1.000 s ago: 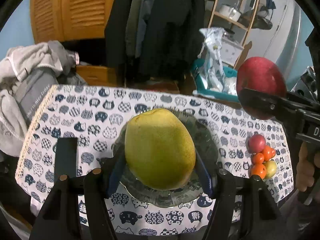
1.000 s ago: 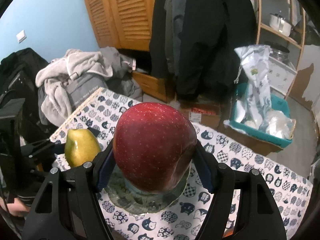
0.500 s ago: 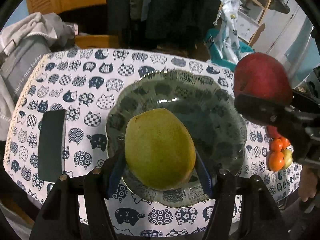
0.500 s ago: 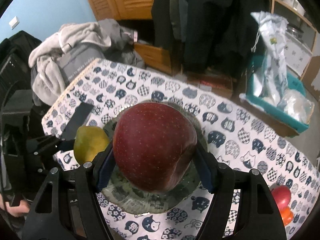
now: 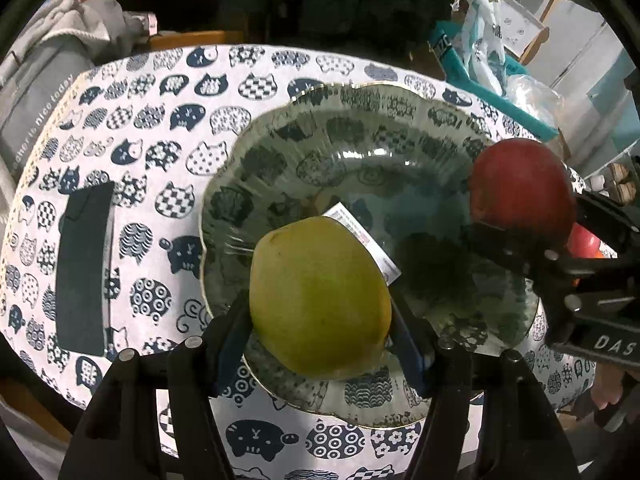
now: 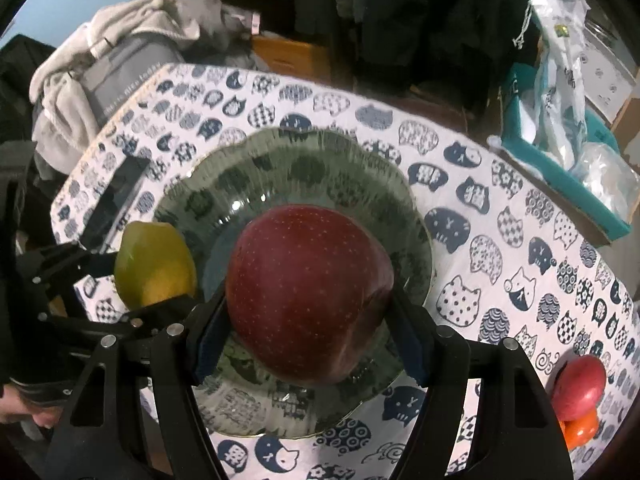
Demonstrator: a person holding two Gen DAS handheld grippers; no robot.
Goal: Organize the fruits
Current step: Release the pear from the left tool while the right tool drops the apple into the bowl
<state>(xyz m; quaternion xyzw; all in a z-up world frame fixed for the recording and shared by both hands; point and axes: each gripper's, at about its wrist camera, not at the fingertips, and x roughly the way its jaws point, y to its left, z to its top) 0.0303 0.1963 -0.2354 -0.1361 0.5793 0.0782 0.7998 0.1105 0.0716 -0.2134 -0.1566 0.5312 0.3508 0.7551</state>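
Both fruits lowered toward the bowl
The pear (image 5: 320, 298) and the apple (image 6: 308, 296) are brought down closer over the glass bowl (image 5: 360, 120), which now fills more of both views.

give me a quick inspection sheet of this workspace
surface: table under a cat-print cloth
job's things: green pear and red apple, both above the glass plate; small fruits at the cloth's edge
clutter: black slab beside the plate
grippers: left gripper shut on the pear, right gripper shut on the apple
cables: nothing seen
surroundings: heaped clothes, teal bin
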